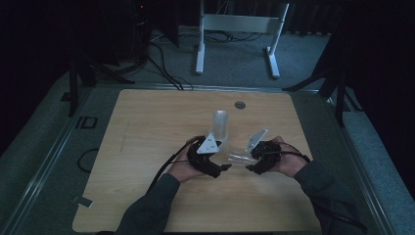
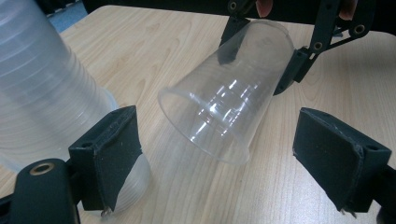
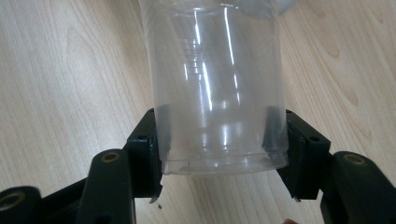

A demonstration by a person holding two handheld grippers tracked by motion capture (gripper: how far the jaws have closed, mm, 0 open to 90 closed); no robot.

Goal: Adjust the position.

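Observation:
A clear plastic cup (image 3: 217,93) lies on its side just above the wooden table (image 1: 147,127), and my right gripper (image 3: 217,140) is shut on its base end. Its open mouth points toward my left gripper (image 2: 217,135), whose wide-apart pads flank the cup's rim without touching it, so it is open. In the left gripper view the cup (image 2: 224,107) hangs tilted from the right gripper (image 2: 264,46). A tall stack of clear cups (image 2: 37,88) stands just beside the left pad. In the high view both grippers (image 1: 222,167) (image 1: 252,159) meet at mid-table, with the stack (image 1: 220,125) behind them.
A round grey grommet (image 1: 239,105) sits in the table's far middle. Beyond the table, a white metal stand (image 1: 240,24) and loose cables (image 1: 166,68) lie on the grey floor. Dark tripod legs (image 1: 337,88) stand near the far corners.

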